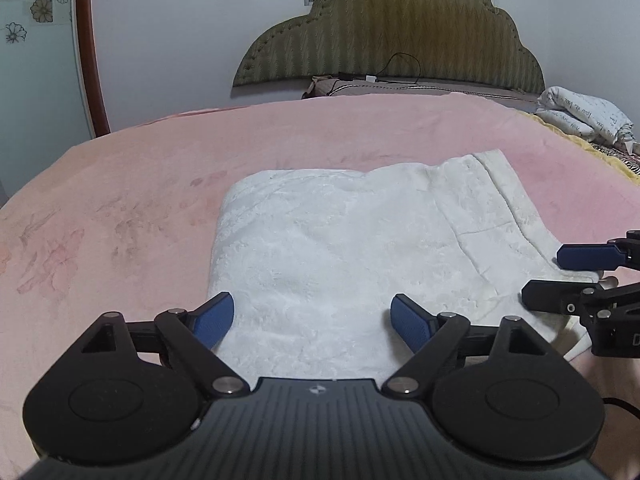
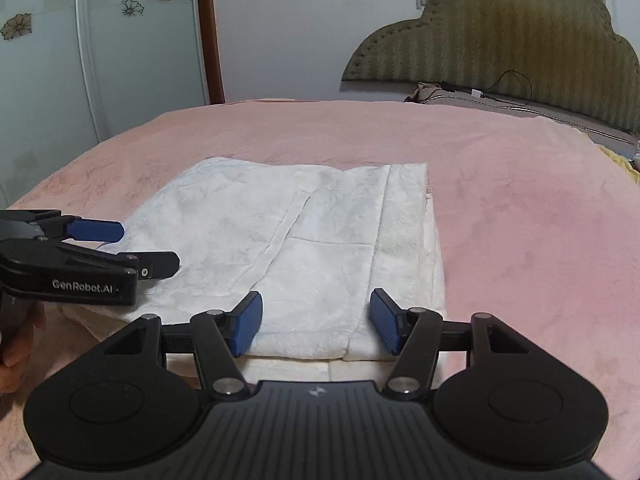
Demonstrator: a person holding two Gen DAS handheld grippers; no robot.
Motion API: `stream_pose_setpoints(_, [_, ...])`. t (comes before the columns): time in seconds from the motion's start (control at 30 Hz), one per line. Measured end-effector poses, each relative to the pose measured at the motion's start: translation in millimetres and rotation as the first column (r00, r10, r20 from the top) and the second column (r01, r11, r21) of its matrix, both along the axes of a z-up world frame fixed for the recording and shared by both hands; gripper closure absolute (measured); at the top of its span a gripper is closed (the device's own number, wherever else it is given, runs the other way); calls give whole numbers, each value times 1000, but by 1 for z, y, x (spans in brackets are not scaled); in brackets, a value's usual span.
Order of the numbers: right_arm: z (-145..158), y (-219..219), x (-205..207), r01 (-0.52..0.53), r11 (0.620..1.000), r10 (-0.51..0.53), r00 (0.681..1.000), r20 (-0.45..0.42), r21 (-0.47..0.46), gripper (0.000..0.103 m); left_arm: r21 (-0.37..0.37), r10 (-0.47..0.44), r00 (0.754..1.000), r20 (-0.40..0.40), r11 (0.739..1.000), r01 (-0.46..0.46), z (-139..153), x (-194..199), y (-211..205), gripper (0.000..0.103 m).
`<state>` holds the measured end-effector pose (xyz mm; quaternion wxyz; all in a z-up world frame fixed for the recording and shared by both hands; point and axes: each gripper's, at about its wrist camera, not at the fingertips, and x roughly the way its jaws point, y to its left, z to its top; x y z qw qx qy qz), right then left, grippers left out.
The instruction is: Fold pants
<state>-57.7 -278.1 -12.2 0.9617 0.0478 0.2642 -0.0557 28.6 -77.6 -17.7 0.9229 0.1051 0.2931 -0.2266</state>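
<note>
Folded pants (image 1: 340, 248) on bed (image 1: 140, 184)
Mid-frame; left claw (image 1: 312, 322) and right claw (image 2: 316, 320) both gape, holding nothing.

White pants (image 2: 304, 240): thick, fuzzy fleece cloth, matt. Pink blanket (image 2: 520, 220) beneath, soft plush. Grippers' black plastic, matt, ribbed; blue pads (image 1: 408, 320) textured rubber. Headboard (image 1: 400, 40) quilted olive fabric.

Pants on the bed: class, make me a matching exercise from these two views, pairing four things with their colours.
Things:
1. pants
2. blanket
3. headboard
4. gripper pads

Colours:
A. olive green
B. blue
C. white
D. pink

Pairs: 1-C, 2-D, 3-A, 4-B
</note>
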Motion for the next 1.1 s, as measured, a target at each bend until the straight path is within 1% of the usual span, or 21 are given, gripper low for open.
stream_pose_setpoints(0.17, [4, 4, -6, 18, 1000, -19, 999, 26, 21, 44, -4, 19, 1000, -1, 1000, -19, -2, 1, 1, 8])
stream_pose_setpoints(0.3, [10, 12, -9, -24, 999, 22, 999, 48, 45, 44, -7, 39, 999, 1, 999, -39, -3, 2, 1, 5])
stream_pose_setpoints(0.37, [10, 16, -7, -40, 998, 38, 998, 43, 39, 44, -9, 46, 999, 1, 999, -46, -3, 1, 1, 4])
stream_pose_setpoints(0.47, [3, 20, -2, -36, 999, 36, 999, 15, 8, 44, -7, 52, 999, 0, 999, -52, -3, 1, 1, 2])
stream_pose_setpoints(0.63, [-1, 19, -2, -37, 999, 36, 999, 16, 12, 43, -17, 71, 997, 1, 997, -71, -6, -1, 3, 0])
stream_pose_setpoints(0.73, [-4, 21, -1, -35, 999, 35, 999, 27, 3, 38, -27, 79, 997, 10, 997, -79, -8, -3, 4, 0])
stream_pose_setpoints(0.8, [-8, 22, -2, -33, 999, 33, 999, 43, -10, 32, -34, 83, 996, 23, 996, -82, -11, -5, 5, 0])
stream_pose_setpoints(0.87, [-12, 24, -3, -35, 999, 37, 997, 63, -22, 30, -44, 85, 996, 33, 996, -84, -14, -7, 6, 0])
stream_pose_setpoints(0.97, [-20, 27, -7, -41, 998, 46, 993, 109, -54, 26, -57, 89, 996, 27, 995, -88, -15, -6, 7, 0])
stream_pose_setpoints(1.1, [-20, 28, -6, -45, 997, 51, 993, 109, -57, 23, -82, 92, 996, 9, 992, -91, -15, -4, 12, 0])
